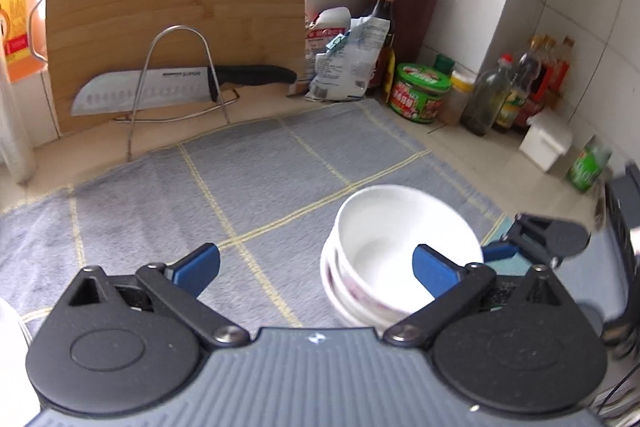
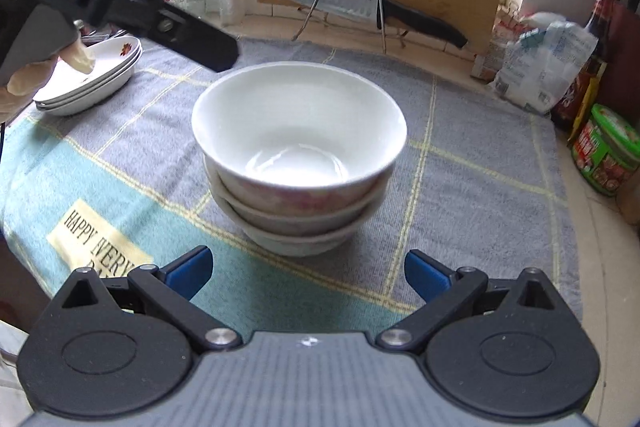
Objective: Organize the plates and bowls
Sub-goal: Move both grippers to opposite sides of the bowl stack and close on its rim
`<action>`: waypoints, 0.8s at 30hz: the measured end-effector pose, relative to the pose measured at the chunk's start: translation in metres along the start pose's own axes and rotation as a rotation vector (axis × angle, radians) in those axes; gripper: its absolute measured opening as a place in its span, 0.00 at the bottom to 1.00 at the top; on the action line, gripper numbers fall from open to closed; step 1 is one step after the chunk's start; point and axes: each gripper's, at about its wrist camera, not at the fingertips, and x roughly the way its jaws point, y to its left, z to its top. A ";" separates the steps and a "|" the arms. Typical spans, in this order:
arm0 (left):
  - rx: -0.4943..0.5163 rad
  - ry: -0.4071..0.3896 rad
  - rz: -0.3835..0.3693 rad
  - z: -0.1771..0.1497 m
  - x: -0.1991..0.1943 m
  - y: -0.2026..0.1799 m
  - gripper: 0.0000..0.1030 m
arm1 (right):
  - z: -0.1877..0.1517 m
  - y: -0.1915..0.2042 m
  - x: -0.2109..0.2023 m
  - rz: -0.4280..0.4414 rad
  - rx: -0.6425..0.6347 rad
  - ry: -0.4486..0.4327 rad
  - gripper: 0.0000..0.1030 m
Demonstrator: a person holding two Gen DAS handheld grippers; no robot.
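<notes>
Right claw (image 2: 308, 269) wide and empty before three nested bowls (image 2: 299, 131), left claw (image 1: 316, 269) wide, stacked plates (image 2: 96, 79) apart.

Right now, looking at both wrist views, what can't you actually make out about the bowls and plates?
- Bowl stack, right wrist: the lower bowls' insides are hidden by the top bowl; the pink pattern is blurred.
- Bowl stack, left wrist: its near side is covered by the left hand-held gripper.
- Plate stack, right wrist: partly hidden by the hand and black gripper body; exact count unclear.
- Plates, left wrist: out of frame.
</notes>
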 end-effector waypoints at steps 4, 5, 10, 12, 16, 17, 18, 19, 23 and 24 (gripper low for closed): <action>0.055 0.019 -0.010 -0.011 0.000 -0.003 0.99 | -0.002 -0.008 0.002 0.025 -0.023 0.002 1.00; 0.055 0.023 -0.025 -0.012 0.000 -0.002 0.99 | -0.002 -0.010 0.005 0.029 -0.029 0.012 1.00; 0.136 0.017 -0.051 -0.012 -0.013 -0.007 0.98 | -0.002 -0.016 0.010 0.028 -0.054 0.026 1.00; 0.208 0.033 -0.064 -0.015 -0.013 -0.011 0.99 | -0.003 -0.019 0.014 0.039 -0.044 0.037 1.00; 0.354 0.097 -0.056 -0.023 0.003 -0.020 0.98 | -0.002 -0.025 0.019 0.079 -0.018 0.038 1.00; 0.383 0.113 -0.059 -0.024 0.008 -0.021 0.98 | -0.002 -0.025 0.020 0.093 -0.026 0.044 1.00; 0.404 0.134 -0.075 -0.025 0.013 -0.022 0.98 | -0.001 -0.025 0.021 0.097 -0.029 0.053 1.00; 0.418 0.154 -0.088 -0.027 0.018 -0.022 0.98 | -0.001 -0.025 0.024 0.097 -0.023 0.067 1.00; 0.492 0.202 -0.105 -0.030 0.039 -0.024 0.96 | -0.004 -0.016 0.029 0.047 -0.099 0.094 1.00; 0.507 0.205 -0.109 -0.030 0.042 -0.025 0.96 | -0.005 -0.017 0.028 0.048 -0.081 0.093 1.00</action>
